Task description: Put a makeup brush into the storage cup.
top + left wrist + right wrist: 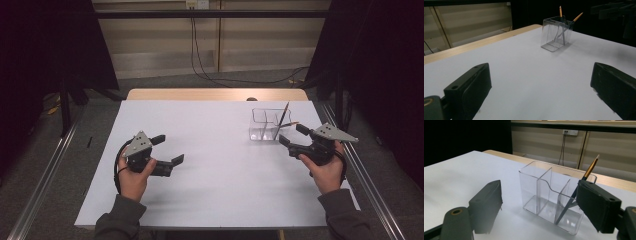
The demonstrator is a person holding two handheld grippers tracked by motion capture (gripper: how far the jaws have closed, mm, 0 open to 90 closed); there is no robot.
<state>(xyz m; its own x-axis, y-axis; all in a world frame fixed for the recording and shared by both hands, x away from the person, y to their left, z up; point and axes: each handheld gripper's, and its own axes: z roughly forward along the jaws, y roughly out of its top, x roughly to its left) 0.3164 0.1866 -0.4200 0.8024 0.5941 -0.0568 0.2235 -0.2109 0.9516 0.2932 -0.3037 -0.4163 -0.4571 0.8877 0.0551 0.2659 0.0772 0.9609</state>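
A: Dim room, white bench, dark curtains. Risk noted: light clear organizer near far right corner could tip or slide if nudged by right gripper, spilling the brushes.

B: Agreed. Right jaws wide apart, holding nothing, just short of organizer; one brush leaning in nearest compartment.

A: Left gripper?

B: Jaws spread wide, empty, touching nothing, above bench toward left edge, well apart from organizer.

A: Second brush leaning out over rim; snag hazard.
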